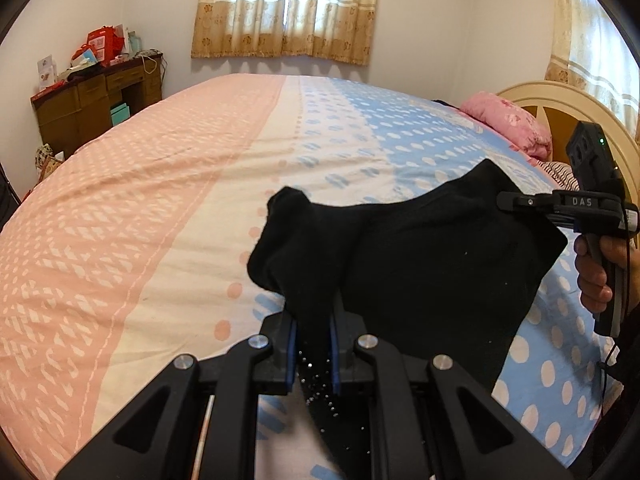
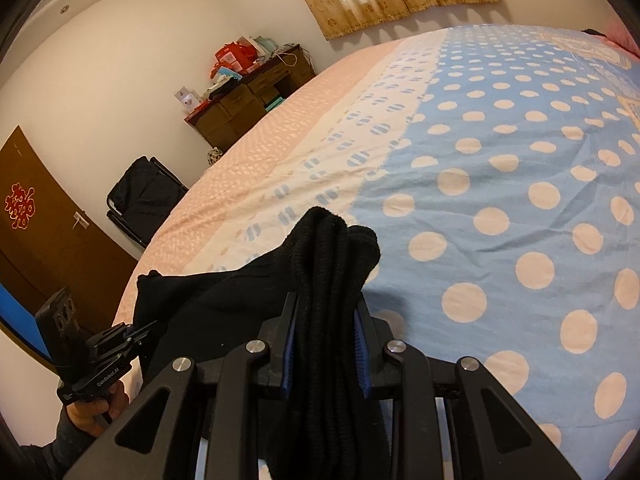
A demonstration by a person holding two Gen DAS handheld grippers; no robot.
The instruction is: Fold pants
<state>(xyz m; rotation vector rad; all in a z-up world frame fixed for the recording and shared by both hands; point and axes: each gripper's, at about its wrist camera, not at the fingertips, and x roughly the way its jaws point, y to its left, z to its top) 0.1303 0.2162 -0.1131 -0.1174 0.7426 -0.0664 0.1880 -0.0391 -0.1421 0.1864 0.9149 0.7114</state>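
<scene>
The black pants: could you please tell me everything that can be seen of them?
The pants are plain black, of a soft knit-looking fabric, ribbed where bunched. They hang in the air above the bed, stretched between the two grippers. The left gripper is shut on one bunched corner, the right gripper on a thicker gathered bundle. The span between sags slightly; a loose part droops below. Whether they touch the bed cannot be told.

"DAS" in pale letters on the side of the right gripper [image 1: 505, 203], seen from the left wrist view. "GenRobot.AI" in small white print on the body of the left gripper [image 2: 138, 330], seen from the right wrist view. Red double-happiness paper sign [image 2: 20, 205] on the brown door [image 2: 60, 248]. Print on the red boxes [image 1: 105, 42] is too small to read.
</scene>
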